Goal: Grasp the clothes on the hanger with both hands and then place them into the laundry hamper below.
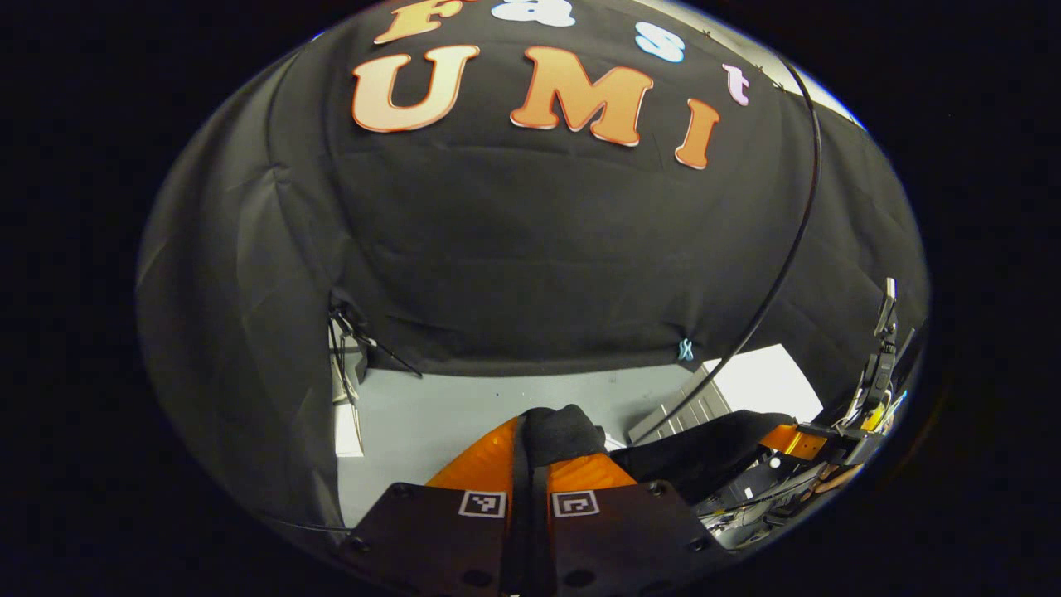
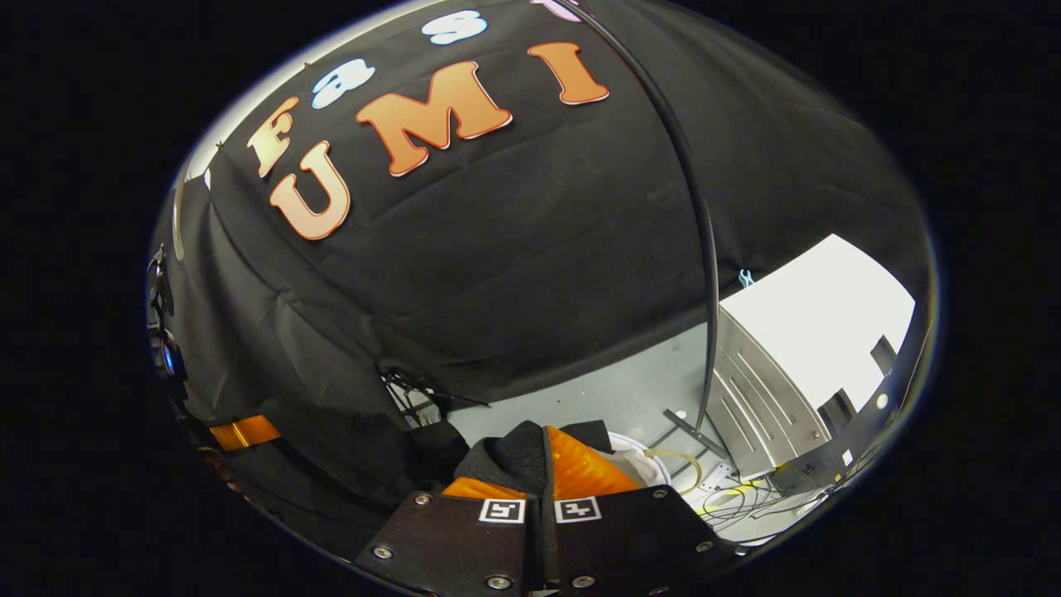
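Observation:
The black garment (image 1: 704, 464) hangs stretched between both grippers. In the left gripper view, my left gripper (image 1: 539, 424) is shut, with a bunched fold of the garment pinched between its orange fingers (image 1: 485, 464). The cloth runs right to the other gripper's orange finger (image 1: 797, 441). In the right gripper view, my right gripper (image 2: 543, 441) is shut on another fold of the black garment (image 2: 514, 454). From there the garment sags left toward the left gripper's orange finger (image 2: 244, 431). A white curved rim (image 2: 642, 458), possibly the hamper, peeks out just beyond the right fingers.
A thin black pole (image 2: 703, 249) curves down to the grey floor (image 1: 464, 398). A grey ribbed metal cabinet (image 2: 767, 398) with a white top (image 1: 767, 377) stands at the right. Loose cables (image 2: 729, 497) lie near it, and more wires (image 1: 344, 348) hang at the left wall.

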Motion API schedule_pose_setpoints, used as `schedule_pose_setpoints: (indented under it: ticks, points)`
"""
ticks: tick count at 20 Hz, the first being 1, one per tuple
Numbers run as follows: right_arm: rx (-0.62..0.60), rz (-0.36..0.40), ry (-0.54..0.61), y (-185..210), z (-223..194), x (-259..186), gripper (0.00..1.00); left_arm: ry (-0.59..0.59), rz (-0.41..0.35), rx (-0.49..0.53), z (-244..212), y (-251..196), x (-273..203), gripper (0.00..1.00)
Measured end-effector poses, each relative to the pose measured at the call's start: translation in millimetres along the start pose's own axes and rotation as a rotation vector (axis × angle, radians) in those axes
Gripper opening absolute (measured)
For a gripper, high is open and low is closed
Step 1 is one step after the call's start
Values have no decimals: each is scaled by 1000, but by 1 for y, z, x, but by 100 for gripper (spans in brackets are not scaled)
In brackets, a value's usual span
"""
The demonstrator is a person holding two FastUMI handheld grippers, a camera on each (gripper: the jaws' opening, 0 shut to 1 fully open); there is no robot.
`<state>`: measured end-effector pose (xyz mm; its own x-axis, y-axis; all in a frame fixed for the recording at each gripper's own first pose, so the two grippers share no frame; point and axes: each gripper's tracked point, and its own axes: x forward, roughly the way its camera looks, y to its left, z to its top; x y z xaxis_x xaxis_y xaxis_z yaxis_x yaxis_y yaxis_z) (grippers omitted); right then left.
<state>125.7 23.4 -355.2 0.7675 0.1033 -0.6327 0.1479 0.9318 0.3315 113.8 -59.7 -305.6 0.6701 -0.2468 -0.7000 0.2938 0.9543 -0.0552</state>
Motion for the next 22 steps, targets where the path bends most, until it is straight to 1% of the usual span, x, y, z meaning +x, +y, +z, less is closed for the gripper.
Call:
schedule_pose_setpoints:
  ticks: [2, 5, 8, 10, 11, 12, 15, 16, 18, 19, 20, 21, 22]
  points:
    - [-5, -9, 29, -4, -12, 6, 0, 39, -3, 13, -12, -8, 15, 5]
    - [-16, -21, 81, -10, -31, 19, 0, 96, -4, 29, -33, -17, 31, 6]
    - [-25, -29, 137, -13, -51, 32, 0, 200, -6, 42, -64, -21, 45, 7]
    - [-33, -38, 170, -16, -61, 40, 0, 247, 3, 51, -77, -17, 53, 7]
    - [-37, -41, 191, -19, -67, 43, 0, 262, 13, 57, -83, -15, 56, 5]
    - [-44, -44, 216, -19, -74, 47, 0, 277, 23, 62, -86, -13, 57, 7]
    - [-75, -58, 285, -26, -93, 52, 2, 318, 38, 67, -96, -12, 64, 7]
    - [-74, -60, 298, -28, -96, 53, 3, 325, 46, 66, -100, -11, 64, 9]
    - [-61, -61, 311, -30, -98, 54, 5, 331, 61, 57, -103, -8, 64, 18]
    - [-58, -67, 319, -32, -100, 55, 5, 335, 59, 48, -104, -9, 62, 13]
    - [-55, -64, 326, -32, -99, 53, 6, 334, 59, 41, -105, -9, 61, 35]
    - [-46, -60, 320, -31, -97, 54, 7, 333, 62, 42, -104, -9, 61, 30]
    - [-39, -60, 315, -31, -93, 53, 10, 332, 56, 42, -106, -11, 62, 33]
